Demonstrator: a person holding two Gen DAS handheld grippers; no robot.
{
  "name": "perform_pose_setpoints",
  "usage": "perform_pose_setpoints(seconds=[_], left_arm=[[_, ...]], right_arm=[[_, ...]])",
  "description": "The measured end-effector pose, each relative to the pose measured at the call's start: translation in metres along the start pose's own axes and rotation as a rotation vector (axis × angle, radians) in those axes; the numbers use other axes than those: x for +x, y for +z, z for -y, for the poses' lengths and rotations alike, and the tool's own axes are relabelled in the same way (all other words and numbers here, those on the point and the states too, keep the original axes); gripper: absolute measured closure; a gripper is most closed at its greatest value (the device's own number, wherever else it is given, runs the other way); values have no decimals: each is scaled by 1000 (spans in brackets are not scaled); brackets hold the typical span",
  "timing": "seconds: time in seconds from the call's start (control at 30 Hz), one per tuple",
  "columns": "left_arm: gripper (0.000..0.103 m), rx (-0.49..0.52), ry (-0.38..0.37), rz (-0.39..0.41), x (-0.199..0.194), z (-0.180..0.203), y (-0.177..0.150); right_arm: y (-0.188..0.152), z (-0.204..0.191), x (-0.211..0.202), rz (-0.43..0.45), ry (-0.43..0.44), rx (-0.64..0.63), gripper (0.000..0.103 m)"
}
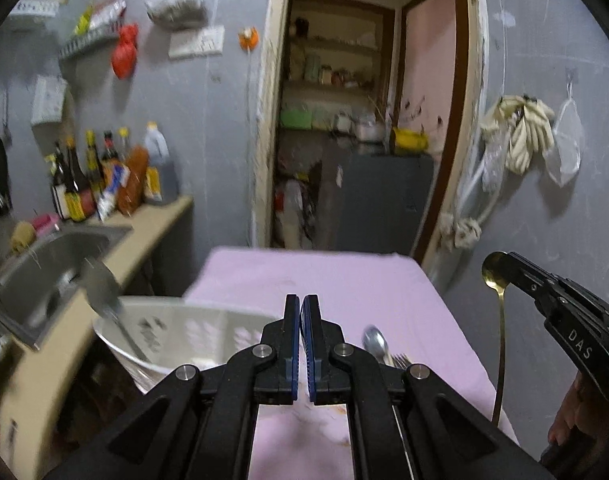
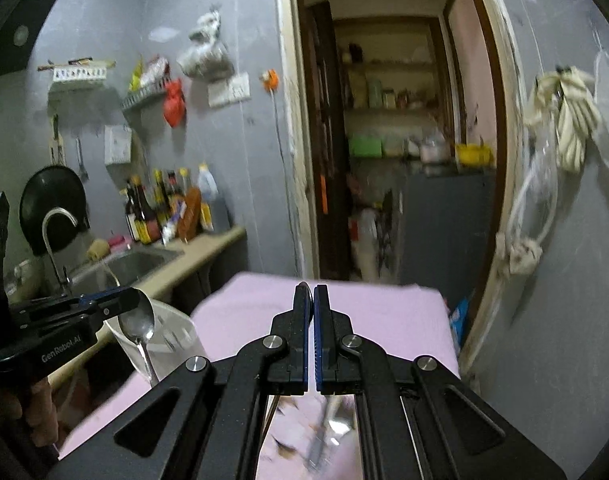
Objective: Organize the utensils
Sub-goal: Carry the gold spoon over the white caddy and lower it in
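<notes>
In the left wrist view my left gripper [image 1: 302, 300] is shut, its blue pads nearly together. The right wrist view shows it [image 2: 130, 300] shut on the bowl of a silver spoon [image 2: 138, 324], whose handle hangs down. My right gripper [image 2: 313, 290] is also shut. Seen from the left wrist view, it [image 1: 504, 266] pinches the bowl of a gold spoon [image 1: 500, 320], and the long handle dangles below. Both grippers are above the pink-covered table [image 1: 344, 280]. A second silver spoon [image 1: 374, 342] and a fork [image 1: 402, 358] lie on the cloth.
A white perforated holder [image 1: 176, 328] stands at the table's left edge with a metal utensil [image 1: 100, 288] in it. Left of it are a sink [image 1: 52, 272] and a counter with sauce bottles [image 1: 104, 176]. A doorway [image 1: 364, 120] opens behind the table. Blurred utensils [image 2: 328, 432] lie below the right gripper.
</notes>
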State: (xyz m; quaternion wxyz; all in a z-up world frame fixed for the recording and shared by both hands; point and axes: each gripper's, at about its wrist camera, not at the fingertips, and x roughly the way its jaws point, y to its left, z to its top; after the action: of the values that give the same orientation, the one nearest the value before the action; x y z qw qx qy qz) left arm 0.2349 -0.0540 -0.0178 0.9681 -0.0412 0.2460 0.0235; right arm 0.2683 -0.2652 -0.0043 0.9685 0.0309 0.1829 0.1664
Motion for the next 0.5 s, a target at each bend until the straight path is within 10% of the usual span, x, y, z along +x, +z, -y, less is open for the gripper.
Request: perform_pose_setpoints(seconds=[0.5], left_arm=[[100, -29, 221, 160, -24, -128, 68]], right_arm=[[64, -108, 53, 183, 104, 31, 101]])
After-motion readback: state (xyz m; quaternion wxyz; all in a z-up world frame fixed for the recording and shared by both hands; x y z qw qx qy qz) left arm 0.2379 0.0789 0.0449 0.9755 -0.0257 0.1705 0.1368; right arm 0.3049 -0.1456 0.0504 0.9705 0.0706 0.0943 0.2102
